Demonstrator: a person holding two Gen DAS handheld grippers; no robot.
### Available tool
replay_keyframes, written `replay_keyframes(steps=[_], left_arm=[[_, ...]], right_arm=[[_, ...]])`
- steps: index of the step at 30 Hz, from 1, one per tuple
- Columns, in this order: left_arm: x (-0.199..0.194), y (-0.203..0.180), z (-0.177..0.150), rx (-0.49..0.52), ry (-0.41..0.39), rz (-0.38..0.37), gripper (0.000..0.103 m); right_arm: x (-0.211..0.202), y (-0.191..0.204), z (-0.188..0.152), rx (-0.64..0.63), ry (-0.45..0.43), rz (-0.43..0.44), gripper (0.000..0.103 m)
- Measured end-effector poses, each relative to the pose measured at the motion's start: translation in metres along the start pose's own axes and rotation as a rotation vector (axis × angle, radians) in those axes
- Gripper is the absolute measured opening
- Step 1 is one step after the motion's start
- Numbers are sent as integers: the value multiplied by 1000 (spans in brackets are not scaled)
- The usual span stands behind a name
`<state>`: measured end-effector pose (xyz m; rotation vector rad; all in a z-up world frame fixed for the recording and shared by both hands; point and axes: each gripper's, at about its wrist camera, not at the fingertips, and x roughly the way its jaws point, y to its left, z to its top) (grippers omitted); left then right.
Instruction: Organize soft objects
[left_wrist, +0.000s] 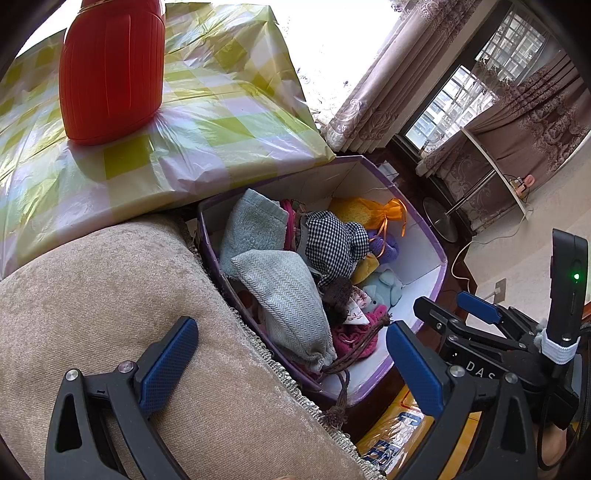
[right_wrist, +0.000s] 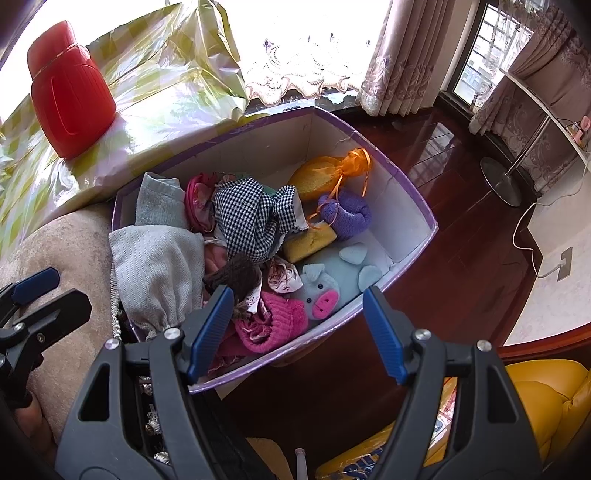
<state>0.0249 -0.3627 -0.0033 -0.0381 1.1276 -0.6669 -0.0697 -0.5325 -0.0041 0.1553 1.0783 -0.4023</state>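
A purple-rimmed white box holds several soft things: a grey herringbone drawstring pouch, a checkered cloth, a blue towel, an orange organza bag, a purple knit piece, a yellow sponge, a blue pig plush and a pink knit hat. My left gripper is open and empty, over the cushion edge and the box's near side. My right gripper is open and empty above the box's near rim; it also shows in the left wrist view.
A beige cushion lies left of the box. A red plastic container stands on a green-checked plastic-covered surface behind it. Dark wooden floor lies right of the box, with a stand base, a cable and a yellow seat.
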Motion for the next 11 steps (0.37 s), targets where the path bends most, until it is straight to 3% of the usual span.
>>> replay_keyframes(steps=[11], left_arm=[[6,-1,2,19,-1,3,103]], right_arm=[[1,-3,-3,9,5,-6,75]])
